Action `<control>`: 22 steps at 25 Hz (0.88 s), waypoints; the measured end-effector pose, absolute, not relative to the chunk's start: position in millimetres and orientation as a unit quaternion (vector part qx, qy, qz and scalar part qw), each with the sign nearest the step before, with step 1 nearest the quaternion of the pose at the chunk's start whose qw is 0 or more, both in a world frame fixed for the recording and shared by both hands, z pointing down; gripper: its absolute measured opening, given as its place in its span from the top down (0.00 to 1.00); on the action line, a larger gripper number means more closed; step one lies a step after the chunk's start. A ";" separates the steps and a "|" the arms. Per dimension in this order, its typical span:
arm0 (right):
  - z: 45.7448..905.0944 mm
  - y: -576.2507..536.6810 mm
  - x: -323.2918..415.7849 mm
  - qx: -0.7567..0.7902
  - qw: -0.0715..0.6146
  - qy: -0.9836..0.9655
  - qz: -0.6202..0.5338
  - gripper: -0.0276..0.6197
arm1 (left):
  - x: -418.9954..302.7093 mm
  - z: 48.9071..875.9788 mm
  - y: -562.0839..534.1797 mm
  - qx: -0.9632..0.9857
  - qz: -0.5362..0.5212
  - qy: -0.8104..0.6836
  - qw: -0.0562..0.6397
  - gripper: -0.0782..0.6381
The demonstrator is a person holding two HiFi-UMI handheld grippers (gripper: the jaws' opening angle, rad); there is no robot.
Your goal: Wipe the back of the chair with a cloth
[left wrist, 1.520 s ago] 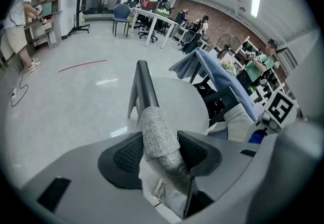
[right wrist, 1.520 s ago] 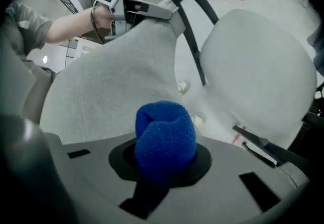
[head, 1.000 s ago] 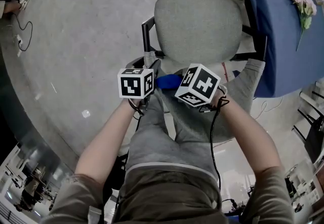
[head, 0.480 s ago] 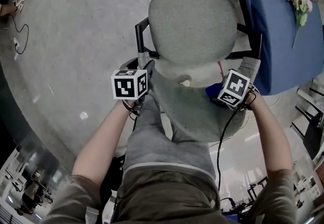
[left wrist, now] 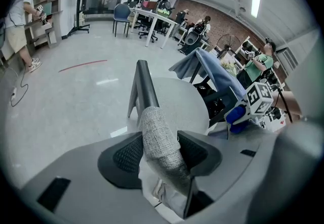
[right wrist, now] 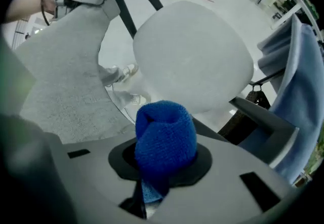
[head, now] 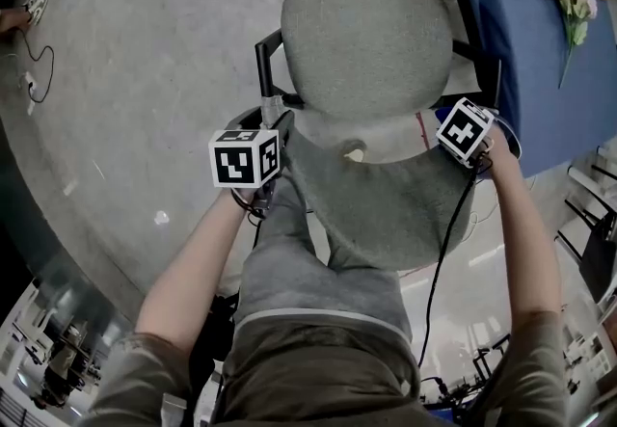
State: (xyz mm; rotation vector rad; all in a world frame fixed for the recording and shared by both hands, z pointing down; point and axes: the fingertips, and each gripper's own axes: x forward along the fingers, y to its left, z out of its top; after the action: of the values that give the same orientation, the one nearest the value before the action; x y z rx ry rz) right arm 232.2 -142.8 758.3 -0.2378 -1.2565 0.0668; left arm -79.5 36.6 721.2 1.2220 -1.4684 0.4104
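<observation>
A grey fabric chair stands below me, its seat [head: 366, 44] farther off and its back [head: 386, 194] nearer. My left gripper [left wrist: 161, 149] is shut on the back's left edge [left wrist: 158, 137], with both pads against the fabric. In the head view it sits under its marker cube [head: 246, 157]. My right gripper [right wrist: 164, 154] is shut on a bunched blue cloth [right wrist: 164, 134]. It hangs by the back's upper right corner, beneath its cube [head: 466, 131]. In the left gripper view the cloth [left wrist: 237, 115] shows under that cube [left wrist: 259, 99]. I cannot tell whether the cloth touches the chair.
A table under a blue cover [head: 525, 40], with flowers [head: 571, 6] on it, stands close to the chair's right side. The black armrests [head: 268, 68] flank the seat. My own legs are against the chair back. A cable [head: 39, 64] lies on the floor at the far left, and people are in the background.
My right gripper has carried the blue cloth from the middle of the chair back across to its right edge, turning as it went. The left gripper has kept its hold.
</observation>
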 end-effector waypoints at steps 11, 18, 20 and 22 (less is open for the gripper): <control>753.5 29.0 176.9 -0.256 0.753 -0.569 0.209 0.82 | -79.1 720.2 36.9 0.521 0.164 -0.623 0.560 0.57; 711.7 79.6 59.9 -0.284 0.636 -0.673 0.248 0.83 | -77.6 719.7 36.4 0.521 0.163 -0.622 0.562 0.57; 700.0 81.2 29.6 -0.275 0.600 -0.704 0.261 0.83 | -77.5 720.0 36.4 0.521 0.162 -0.622 0.562 0.57; 695.8 79.5 12.9 -0.263 0.569 -0.724 0.286 0.82 | -76.6 720.4 36.3 0.521 0.162 -0.621 0.562 0.57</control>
State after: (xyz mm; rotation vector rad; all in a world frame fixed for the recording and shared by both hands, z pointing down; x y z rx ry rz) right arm 12.9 79.5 695.8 -0.6185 -1.7002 0.6716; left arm -76.6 36.3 720.4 1.2277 -1.4623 0.3820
